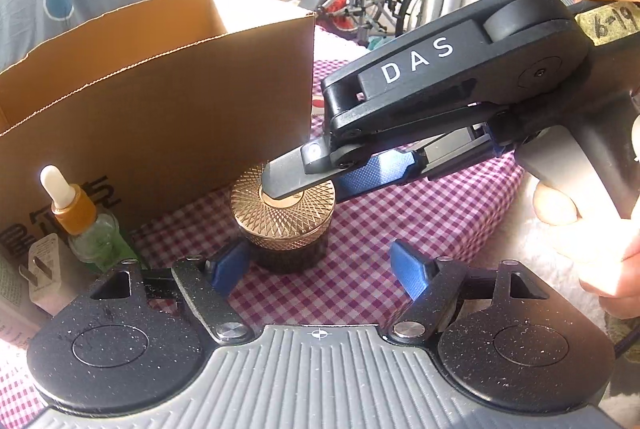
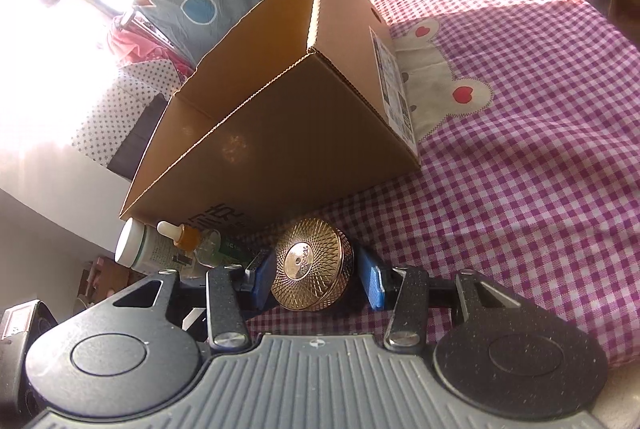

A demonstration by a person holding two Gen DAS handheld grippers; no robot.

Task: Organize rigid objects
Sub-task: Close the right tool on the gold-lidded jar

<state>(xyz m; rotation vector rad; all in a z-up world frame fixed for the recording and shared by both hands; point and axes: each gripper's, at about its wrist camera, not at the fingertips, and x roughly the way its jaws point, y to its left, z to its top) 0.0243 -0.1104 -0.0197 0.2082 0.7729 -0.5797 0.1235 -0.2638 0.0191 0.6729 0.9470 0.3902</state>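
Observation:
A dark jar with a gold patterned lid (image 1: 280,225) stands on the pink checked cloth (image 1: 400,229), just in front of an open cardboard box (image 1: 160,109). My right gripper (image 1: 308,185) reaches in from the right, and its blue pads sit on either side of the lid. In the right wrist view the jar (image 2: 312,269) fills the gap of the right gripper (image 2: 316,275), shut on its lid. My left gripper (image 1: 316,261) is open just short of the jar, nothing between its pads.
A dropper bottle (image 1: 80,221) with an amber collar and a white plug adapter (image 1: 44,269) stand left of the jar. A white-capped bottle (image 2: 136,249) lies beside them. A hand (image 1: 580,221) holds the right gripper. The box (image 2: 280,133) blocks the way ahead.

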